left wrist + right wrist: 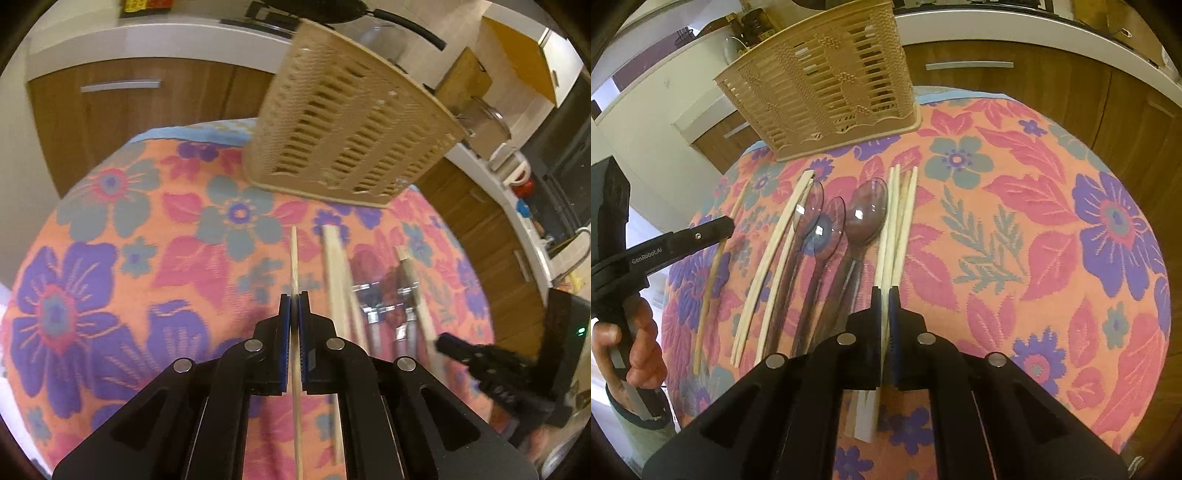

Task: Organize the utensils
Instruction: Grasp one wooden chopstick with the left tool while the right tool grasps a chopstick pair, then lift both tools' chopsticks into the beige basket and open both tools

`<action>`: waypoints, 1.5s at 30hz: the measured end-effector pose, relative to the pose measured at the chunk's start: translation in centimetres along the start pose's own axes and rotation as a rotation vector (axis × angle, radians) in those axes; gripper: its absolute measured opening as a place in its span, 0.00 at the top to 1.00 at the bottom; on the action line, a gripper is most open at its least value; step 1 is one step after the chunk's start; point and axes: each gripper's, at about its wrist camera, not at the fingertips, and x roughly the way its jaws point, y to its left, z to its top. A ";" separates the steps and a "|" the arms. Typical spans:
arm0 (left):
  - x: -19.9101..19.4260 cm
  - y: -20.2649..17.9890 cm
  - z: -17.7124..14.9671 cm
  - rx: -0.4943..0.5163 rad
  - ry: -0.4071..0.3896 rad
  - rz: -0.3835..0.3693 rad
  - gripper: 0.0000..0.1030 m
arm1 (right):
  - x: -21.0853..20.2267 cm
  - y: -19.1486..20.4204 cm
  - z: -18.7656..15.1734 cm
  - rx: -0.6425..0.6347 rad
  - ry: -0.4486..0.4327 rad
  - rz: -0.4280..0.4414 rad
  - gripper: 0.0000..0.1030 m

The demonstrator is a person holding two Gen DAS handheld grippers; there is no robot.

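left wrist view, grip: the left tool [294, 295] has its blue-padded jaws pinched together on a single thin pale wooden chopstick [294, 254]. The stick runs straight out toward 12 o'clock and also trails back under the tool.

left wrist view, target: the beige slotted plastic utensil basket [343, 125] sits at about 1 o'clock from the tool tip, at the far side of the table with the orange floral cloth [147, 236].

left wrist view, risk: one skinny stick held along the jaws can swivel or slide out, I'd say. The view is smeary, so I can't tell how much stick is actually inside the pads.

left wrist view, neighbours: the right tool [452, 345] is close by at 3 o'clock. The two could knock each other if both head for the basket together.

right wrist view, grip: the right tool's jaws look clamped on the near end of a bundle of white chopsticks [899, 221] fanning out to 12 o'clock. I can't tell if every stick is caught.

right wrist view, risk: loose sticks in the bundle may drop or splay on the lift, and catch the basket rim.

right wrist view, bystanders: three clear smoky plastic spoons [849, 225] lie just beside the bundle at 11 o'clock. Another pair of white sticks [775, 251] lies further left. A dragged stick could shove them.

right wrist view, hand: the person's hand [631, 343] holds the left tool at 9 o'clock.
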 end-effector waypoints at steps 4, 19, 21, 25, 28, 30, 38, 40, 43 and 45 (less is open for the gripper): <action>0.3 0.7 -0.5 0.004 0.013 0.016 0.98 | -1.1 -0.7 -0.6 0.009 -0.017 -0.032 1.00; 0.9 0.0 -1.5 0.063 0.025 0.031 0.98 | 0.1 1.2 0.3 -0.038 0.007 -0.016 0.69; 0.9 -0.1 -1.5 0.073 0.023 0.036 0.98 | 0.7 1.3 0.3 -0.036 0.033 -0.027 0.73; 1.0 -0.3 -1.6 0.083 0.019 0.041 0.98 | 1.4 1.5 0.0 -0.055 0.047 -0.077 0.89; 1.0 -0.3 -1.7 0.084 0.016 0.039 0.98 | 1.0 1.2 0.1 -0.039 0.038 -0.069 0.91; 1.0 -0.2 -1.7 0.083 0.016 0.035 0.98 | 0.6 0.7 0.1 -0.022 0.024 -0.068 0.91; 0.7 0.7 -1.6 0.063 0.028 -0.001 0.97 | -1.3 -2.2 0.1 0.047 -0.021 -0.084 0.91; 0.6 0.7 -1.6 0.077 0.034 0.004 0.97 | -0.9 -2.9 0.1 0.057 -0.008 -0.098 0.91; 0.5 0.4 -1.7 0.112 0.050 0.020 0.94 | -0.4 -3.4 0.0 0.053 0.005 -0.128 0.91; 0.4 0.0 -1.8 0.139 0.062 0.031 0.89 | 0.0 -3.7 0.0 0.050 0.016 -0.134 0.90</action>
